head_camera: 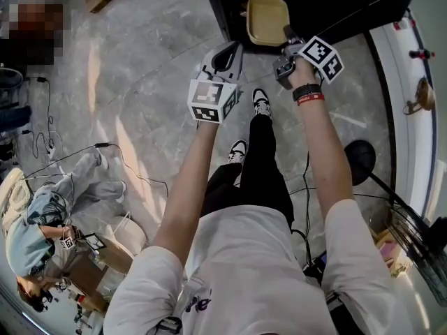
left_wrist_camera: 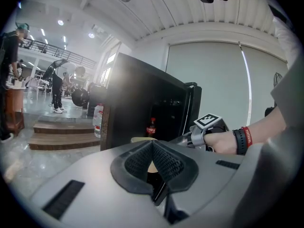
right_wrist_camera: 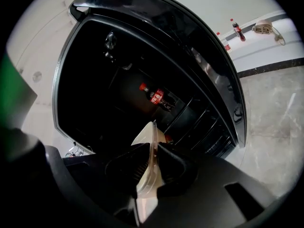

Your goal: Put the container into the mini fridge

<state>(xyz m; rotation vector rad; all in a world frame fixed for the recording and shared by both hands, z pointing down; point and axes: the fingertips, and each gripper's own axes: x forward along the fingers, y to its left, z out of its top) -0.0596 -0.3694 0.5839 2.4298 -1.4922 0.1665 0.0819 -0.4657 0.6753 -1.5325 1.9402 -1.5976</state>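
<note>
The tan lidded container (head_camera: 267, 19) hangs in front of the black mini fridge (head_camera: 328, 5). My right gripper (head_camera: 285, 37) is shut on its near rim. In the right gripper view the container's edge (right_wrist_camera: 149, 146) stands upright between the pads of the right gripper (right_wrist_camera: 153, 148), and it faces the fridge's dark open inside (right_wrist_camera: 109, 94), where a cola bottle (right_wrist_camera: 155, 95) lies on a shelf. The open door (right_wrist_camera: 213, 80) swings to the right. My left gripper (head_camera: 227, 54) hovers beside it on the left, shut and empty. The left gripper (left_wrist_camera: 153, 144) faces the fridge (left_wrist_camera: 142, 103).
A person (head_camera: 35, 236) sits on the floor at the lower left among cables (head_camera: 70, 159) and boxes. A black round stand base (head_camera: 360, 160) lies to the right. Wooden steps (left_wrist_camera: 57, 137) and a water jug (left_wrist_camera: 97, 118) are left of the fridge. Cola bottles (right_wrist_camera: 236, 28) stand on a ledge.
</note>
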